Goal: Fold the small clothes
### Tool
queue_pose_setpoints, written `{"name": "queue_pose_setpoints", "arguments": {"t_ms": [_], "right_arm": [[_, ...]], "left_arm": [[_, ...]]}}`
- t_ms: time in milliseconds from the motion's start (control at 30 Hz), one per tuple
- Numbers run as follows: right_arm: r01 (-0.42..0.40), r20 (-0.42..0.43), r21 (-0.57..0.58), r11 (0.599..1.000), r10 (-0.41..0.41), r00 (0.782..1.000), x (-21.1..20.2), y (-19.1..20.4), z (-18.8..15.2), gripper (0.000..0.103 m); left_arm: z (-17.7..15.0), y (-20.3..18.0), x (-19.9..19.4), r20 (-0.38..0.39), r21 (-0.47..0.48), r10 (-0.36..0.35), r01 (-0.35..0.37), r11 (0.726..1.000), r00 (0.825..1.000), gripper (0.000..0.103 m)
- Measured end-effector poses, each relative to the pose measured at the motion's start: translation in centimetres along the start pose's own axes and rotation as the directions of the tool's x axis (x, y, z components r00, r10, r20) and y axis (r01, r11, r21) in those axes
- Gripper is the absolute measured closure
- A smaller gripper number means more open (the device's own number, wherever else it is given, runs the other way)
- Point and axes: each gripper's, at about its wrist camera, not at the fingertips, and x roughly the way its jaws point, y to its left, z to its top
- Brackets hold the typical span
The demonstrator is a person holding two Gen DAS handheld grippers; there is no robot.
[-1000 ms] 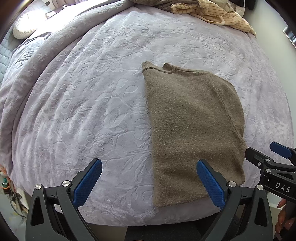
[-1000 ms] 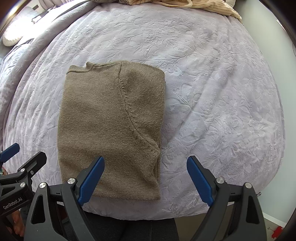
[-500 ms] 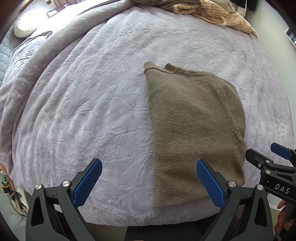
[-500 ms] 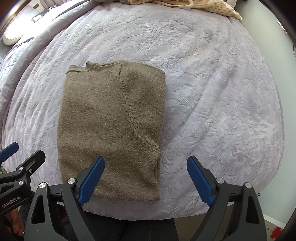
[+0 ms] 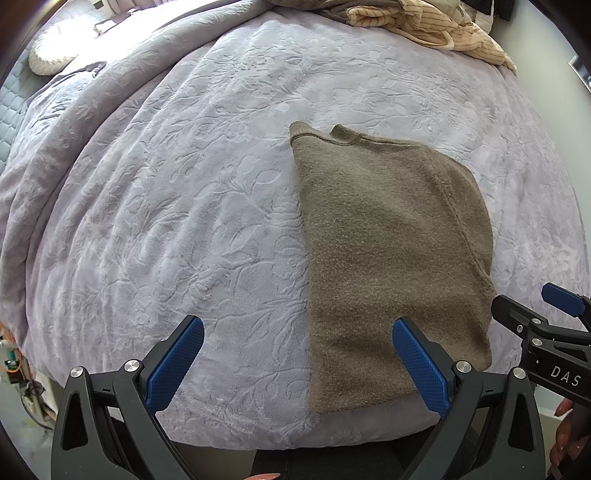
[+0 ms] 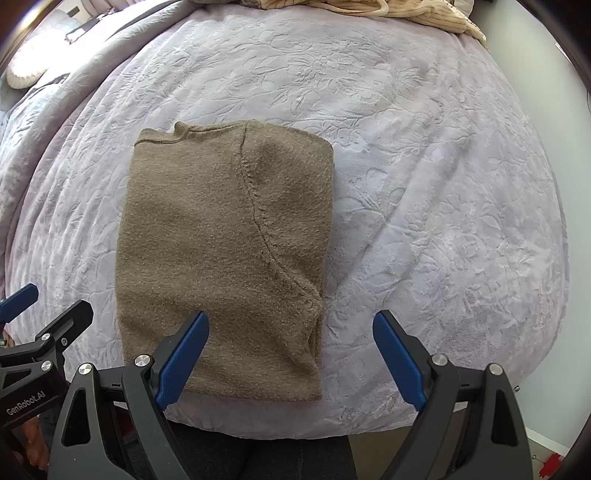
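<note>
The brown knit sweater (image 6: 221, 254) lies flat on the lilac bedspread (image 6: 443, 206), already folded in on itself to a tall rectangle, neckline at the far end and hem nearest the person.

The left tongs (image 5: 295, 363) hang above the near edge of the bed with their blue pads wide apart and nothing between them; one pad sits over bare bedspread, the other over the sweater's near left part. The right tongs (image 6: 291, 360) are spread just as wide and empty, one pad over the sweater's hem area, the other over bare cover to its right.

Judging from this, the lengthwise fold is done and a crosswise fold, hem to neckline, seems to be what is left. The risk is in the grab: the folded layers are thick and loose at the near right corner, where the seam puckers, so a pinch that takes only the top layer would peel the fold open. The plush cover could also be caught along with the knit and drag.

The hem lies close to the bed's near edge, so there is little margin there. Beyond the neckline the bedspread is open, well short of the striped beige clothes (image 5: 443, 26) heaped at the far side.
</note>
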Motion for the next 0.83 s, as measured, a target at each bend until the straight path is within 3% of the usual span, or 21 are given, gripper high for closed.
{"name": "queue_pose_setpoints", "arguments": {"t_ms": [833], "right_arm": [[-0.004, 0.006, 0.014, 1.0, 0.004, 1.0, -0.07, -0.16, -0.37, 0.011]], "left_arm": [[-0.32, 0.21, -0.6, 0.026, -0.022, -0.024, 0.025, 0.999, 0.999, 0.001]]}}
